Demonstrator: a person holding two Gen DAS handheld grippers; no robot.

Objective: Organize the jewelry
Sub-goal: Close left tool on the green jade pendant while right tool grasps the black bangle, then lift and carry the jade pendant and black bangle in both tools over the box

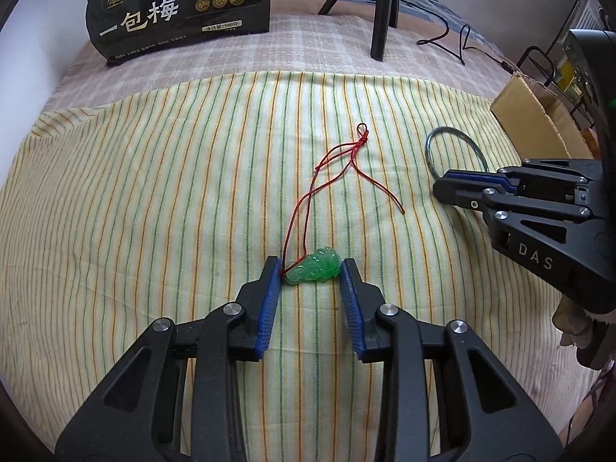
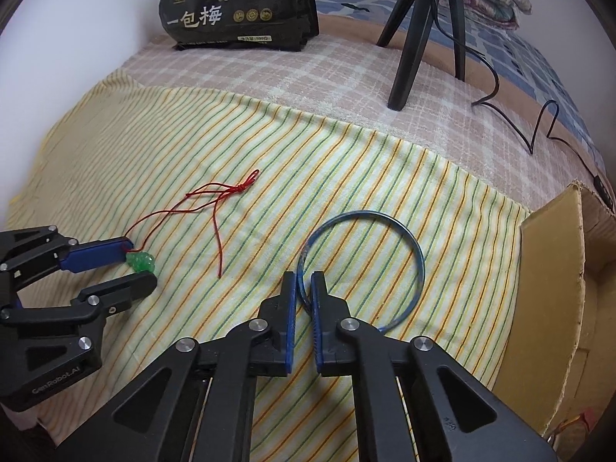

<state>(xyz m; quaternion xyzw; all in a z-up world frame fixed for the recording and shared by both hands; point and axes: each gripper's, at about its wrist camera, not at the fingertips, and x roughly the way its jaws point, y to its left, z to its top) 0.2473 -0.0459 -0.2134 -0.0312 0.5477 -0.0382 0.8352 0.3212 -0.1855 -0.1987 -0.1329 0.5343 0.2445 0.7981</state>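
A green jade pendant (image 1: 313, 268) on a red cord (image 1: 334, 169) lies on the striped cloth. My left gripper (image 1: 311, 269) is low over the cloth, its blue pads either side of the pendant, jaws touching or nearly touching it. In the right wrist view the pendant (image 2: 141, 261) sits between the left gripper's fingers (image 2: 135, 267). A thin blue bangle (image 2: 417, 258) lies to the right. My right gripper (image 2: 304, 281) is closed on the bangle's near-left rim. The bangle (image 1: 431, 142) and right gripper (image 1: 442, 188) also show in the left wrist view.
An open cardboard box (image 2: 554, 269) stands at the right edge of the cloth. A black snack bag (image 2: 238, 7) stands at the back. A black tripod (image 2: 408, 57) and its cable (image 2: 539, 123) are at the back right. A wall runs along the left.
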